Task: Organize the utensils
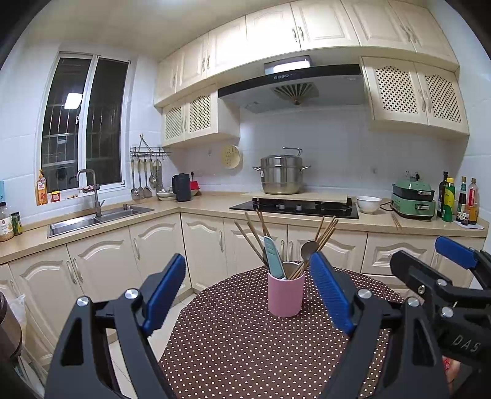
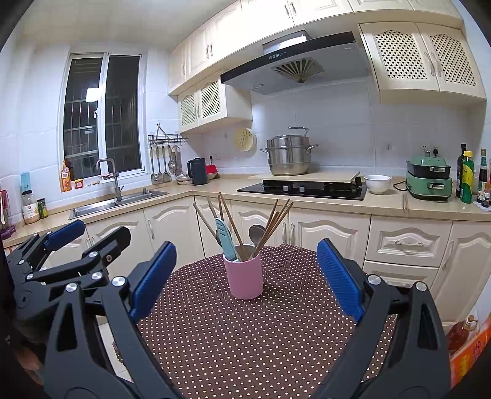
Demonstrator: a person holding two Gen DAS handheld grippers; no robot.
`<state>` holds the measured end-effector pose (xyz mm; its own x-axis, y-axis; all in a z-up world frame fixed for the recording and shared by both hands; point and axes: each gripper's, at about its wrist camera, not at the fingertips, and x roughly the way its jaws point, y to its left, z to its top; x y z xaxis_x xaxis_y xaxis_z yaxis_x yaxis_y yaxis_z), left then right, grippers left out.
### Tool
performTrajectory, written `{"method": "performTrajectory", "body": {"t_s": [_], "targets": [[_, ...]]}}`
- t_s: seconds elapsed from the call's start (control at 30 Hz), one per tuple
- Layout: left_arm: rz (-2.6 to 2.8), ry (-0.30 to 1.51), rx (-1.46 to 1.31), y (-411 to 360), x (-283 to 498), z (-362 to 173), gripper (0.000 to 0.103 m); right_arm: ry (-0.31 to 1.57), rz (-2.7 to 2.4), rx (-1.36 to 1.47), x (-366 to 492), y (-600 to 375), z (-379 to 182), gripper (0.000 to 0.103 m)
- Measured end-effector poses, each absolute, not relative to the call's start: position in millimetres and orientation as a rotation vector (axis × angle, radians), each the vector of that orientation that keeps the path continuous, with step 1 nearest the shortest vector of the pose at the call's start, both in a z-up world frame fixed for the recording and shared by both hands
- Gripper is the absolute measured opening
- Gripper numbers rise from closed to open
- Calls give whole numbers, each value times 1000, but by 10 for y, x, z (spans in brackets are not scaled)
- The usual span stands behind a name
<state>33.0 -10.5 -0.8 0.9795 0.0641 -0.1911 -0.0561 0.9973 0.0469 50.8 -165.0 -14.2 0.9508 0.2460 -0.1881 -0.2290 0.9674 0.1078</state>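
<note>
While both grippers hover apart from it, the pink cylindrical cup (image 1: 286, 294) of wooden chopsticks (image 1: 325, 234), metal spoon (image 1: 308, 248) and pale-blue utensil (image 1: 274, 257) stands at 12 o'clock on the brown polka-dot table (image 1: 245, 343). Left gripper (image 1: 250, 291) and right gripper (image 2: 245, 280) gape wide, empty. Risk: a careless pull on the splayed sticks could tip the light cup.

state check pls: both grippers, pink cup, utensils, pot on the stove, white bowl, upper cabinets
left gripper: open, empty
right gripper: open, empty
pink cup: upright on the dotted tablecloth, untouched
chopsticks: standing in cup, leaning outward
spoon: in cup, bowl end up
light blue utensil: in cup
steel pot: lidded, on board over the stove
white bowl: upright on counter
upper cabinets: doors shut
</note>
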Motion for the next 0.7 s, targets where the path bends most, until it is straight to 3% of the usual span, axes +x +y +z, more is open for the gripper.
{"method": "performTrajectory", "body": {"t_s": [0.7], "targets": [[32, 251, 28, -70, 460, -80, 82, 239, 253, 116, 614, -1682, -193, 91]]}}
